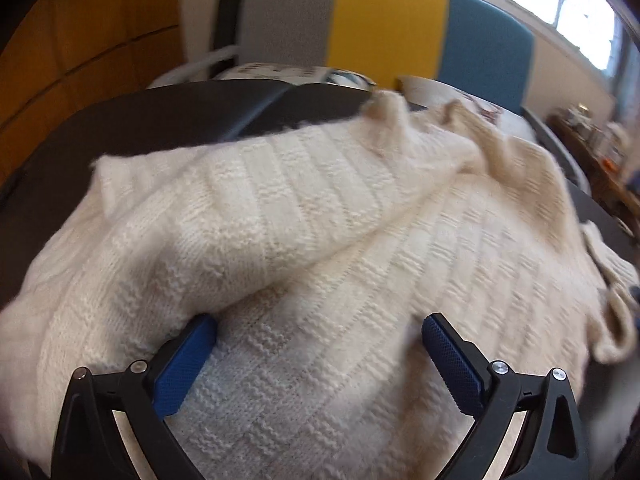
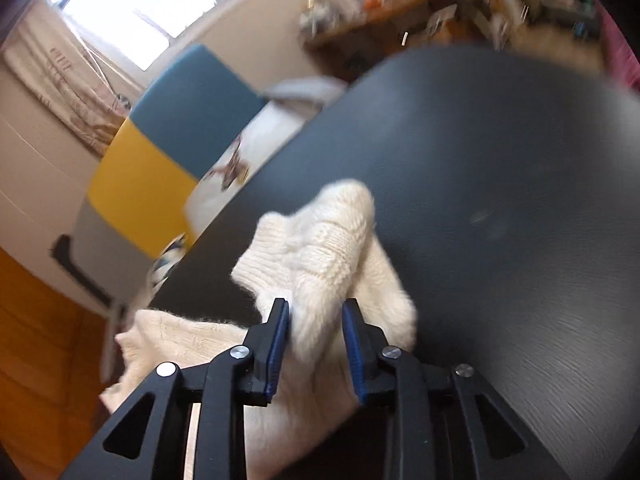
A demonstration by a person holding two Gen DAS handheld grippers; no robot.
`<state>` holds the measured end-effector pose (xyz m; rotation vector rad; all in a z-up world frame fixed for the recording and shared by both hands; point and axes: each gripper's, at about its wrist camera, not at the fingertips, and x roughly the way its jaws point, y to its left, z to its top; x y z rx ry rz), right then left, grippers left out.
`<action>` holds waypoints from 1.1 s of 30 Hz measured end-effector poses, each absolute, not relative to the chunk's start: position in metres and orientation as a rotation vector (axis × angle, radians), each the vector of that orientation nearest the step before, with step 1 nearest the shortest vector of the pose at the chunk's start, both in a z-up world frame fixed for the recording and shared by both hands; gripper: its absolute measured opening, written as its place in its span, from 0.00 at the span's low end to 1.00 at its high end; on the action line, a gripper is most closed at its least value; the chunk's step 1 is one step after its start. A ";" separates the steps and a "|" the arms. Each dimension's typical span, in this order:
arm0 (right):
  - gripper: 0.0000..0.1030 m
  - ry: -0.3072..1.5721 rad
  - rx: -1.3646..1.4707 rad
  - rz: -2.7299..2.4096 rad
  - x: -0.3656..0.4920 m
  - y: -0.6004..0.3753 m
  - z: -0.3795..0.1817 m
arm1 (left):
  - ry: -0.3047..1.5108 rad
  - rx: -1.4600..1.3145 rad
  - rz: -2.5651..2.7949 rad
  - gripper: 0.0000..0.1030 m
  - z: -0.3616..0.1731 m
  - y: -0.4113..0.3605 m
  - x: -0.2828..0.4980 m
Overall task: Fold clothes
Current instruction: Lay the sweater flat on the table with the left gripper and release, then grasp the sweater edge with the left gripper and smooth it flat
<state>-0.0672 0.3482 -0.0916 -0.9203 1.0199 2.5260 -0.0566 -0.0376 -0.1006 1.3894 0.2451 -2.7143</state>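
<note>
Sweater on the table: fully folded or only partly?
Partly folded: one sleeve lies folded over the cream knit sweater; its far edge is rumpled on the black table.

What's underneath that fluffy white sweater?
The cream sweater lies on a dark tabletop, which shows bare around its edges. One part of it is folded over the rest. Whatever lies beneath the middle of the knit is covered.

Cream ribbed-knit sweater [image 1: 304,216] on black table [image 2: 500,184]; chair [image 1: 384,28] striped grey, yellow, blue
</note>
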 end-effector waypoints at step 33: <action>0.29 0.170 -1.424 3.035 -0.084 0.097 -0.107 | -0.793 1.355 -2.909 0.99 -0.084 -0.143 0.073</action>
